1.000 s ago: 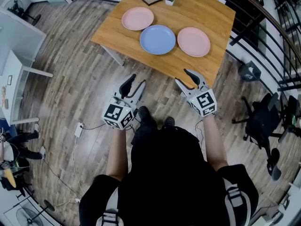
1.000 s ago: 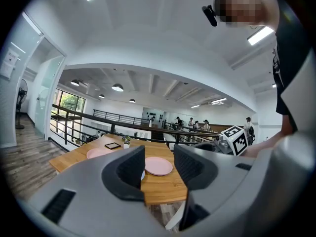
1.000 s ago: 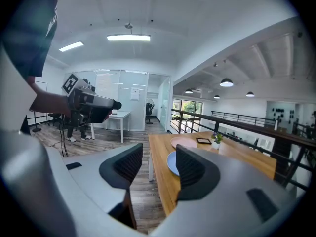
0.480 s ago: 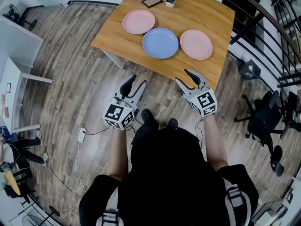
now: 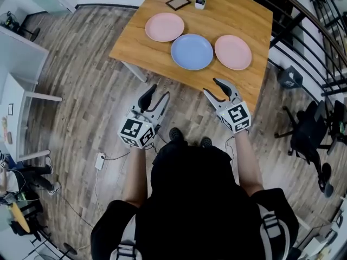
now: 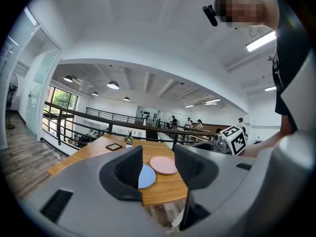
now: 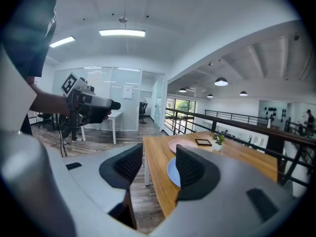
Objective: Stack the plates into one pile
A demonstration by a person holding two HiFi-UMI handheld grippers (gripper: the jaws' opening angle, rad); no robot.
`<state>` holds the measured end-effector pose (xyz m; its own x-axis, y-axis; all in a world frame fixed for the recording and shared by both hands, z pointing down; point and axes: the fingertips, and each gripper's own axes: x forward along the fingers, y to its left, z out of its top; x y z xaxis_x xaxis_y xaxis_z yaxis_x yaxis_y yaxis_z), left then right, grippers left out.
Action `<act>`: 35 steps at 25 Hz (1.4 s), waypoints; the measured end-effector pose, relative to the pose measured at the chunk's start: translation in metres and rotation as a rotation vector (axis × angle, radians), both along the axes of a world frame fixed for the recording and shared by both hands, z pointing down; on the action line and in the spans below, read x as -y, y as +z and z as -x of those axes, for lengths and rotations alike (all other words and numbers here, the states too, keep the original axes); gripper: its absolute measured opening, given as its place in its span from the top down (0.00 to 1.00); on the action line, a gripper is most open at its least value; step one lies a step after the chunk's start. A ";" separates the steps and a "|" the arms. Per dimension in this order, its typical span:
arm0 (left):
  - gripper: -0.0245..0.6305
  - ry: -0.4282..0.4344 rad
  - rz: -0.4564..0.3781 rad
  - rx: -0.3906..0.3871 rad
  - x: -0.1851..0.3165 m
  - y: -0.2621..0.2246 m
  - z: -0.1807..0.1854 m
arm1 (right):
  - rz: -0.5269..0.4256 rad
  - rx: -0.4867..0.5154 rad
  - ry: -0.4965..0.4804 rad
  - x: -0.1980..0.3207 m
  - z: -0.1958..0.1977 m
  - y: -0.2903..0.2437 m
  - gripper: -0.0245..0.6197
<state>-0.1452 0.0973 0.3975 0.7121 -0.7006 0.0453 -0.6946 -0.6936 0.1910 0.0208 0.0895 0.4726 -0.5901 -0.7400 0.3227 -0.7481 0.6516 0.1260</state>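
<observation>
We hold left gripper (image 5: 156,94) & right gripper (image 5: 216,89) w/ jaws wide, empty, near the table (image 5: 135,42), where left pink plate (image 5: 165,26), blue plate (image 5: 192,51) & right pink plate (image 5: 233,52) lie unstacked by a pot (image 5: 200,3) holding a plant, the blue plate half hidden behind jaws in both gripper views.

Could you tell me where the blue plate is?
Head view: the blue plate lies on the table, between the left pink plate and the right pink plate.
</observation>
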 end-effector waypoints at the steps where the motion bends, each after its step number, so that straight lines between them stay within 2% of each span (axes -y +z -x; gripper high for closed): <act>1: 0.65 0.004 -0.001 -0.001 0.003 0.000 0.004 | 0.000 -0.002 0.003 0.003 0.004 0.001 0.61; 19: 0.65 0.081 0.013 -0.046 0.030 0.008 0.048 | 0.006 -0.007 0.053 0.023 0.051 0.008 0.62; 35: 0.65 0.061 0.036 -0.025 0.051 0.020 0.054 | 0.047 -0.004 0.068 0.039 0.048 0.030 0.64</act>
<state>-0.1989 0.0458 0.4179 0.7543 -0.6545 0.0519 -0.6464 -0.7265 0.2333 -0.0277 0.0501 0.5029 -0.5375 -0.7624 0.3602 -0.7907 0.6042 0.0990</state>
